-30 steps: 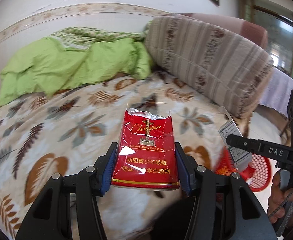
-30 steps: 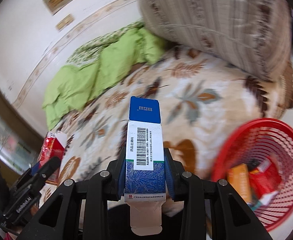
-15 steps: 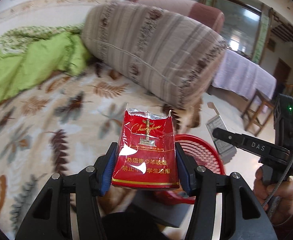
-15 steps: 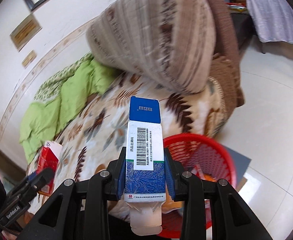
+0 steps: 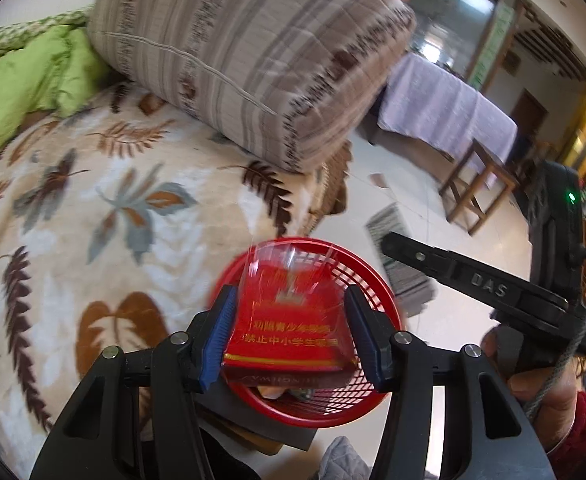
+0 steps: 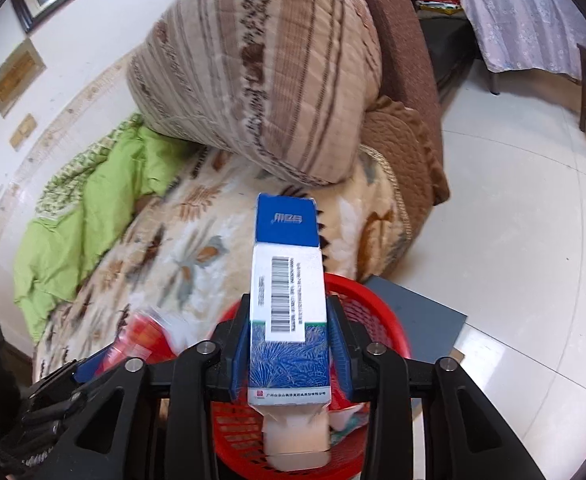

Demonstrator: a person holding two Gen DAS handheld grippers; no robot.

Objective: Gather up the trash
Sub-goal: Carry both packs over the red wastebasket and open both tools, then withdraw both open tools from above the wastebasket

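Note:
A red mesh basket (image 5: 333, 420) sits on the floor beside the bed. My left gripper (image 5: 290, 294) hangs over it and its jaws are opening. The red cigarette pack (image 5: 289, 332) between them is tilted and blurred, with gaps at both blue pads. My right gripper (image 6: 289, 304) is above the same basket (image 6: 387, 322), jaws also opening. The blue and white medicine box (image 6: 289, 280) stands between its pads with slim gaps on either side. In the left wrist view the right gripper (image 5: 397, 248) shows at the right, held by a hand.
The leaf-pattern blanket (image 5: 93, 220) covers the bed on the left, with a striped folded quilt (image 5: 253, 60) and green bedding (image 6: 73, 220) behind. A grey board (image 6: 425, 320) lies under the basket on the tiled floor. A cloth-covered table (image 5: 445, 116) and wooden stool (image 5: 477, 188) stand beyond.
Both grippers swung from over the bed to above the red basket. The cigarette pack has tipped and sunk between the left jaws, and both pairs of jaws have widened.

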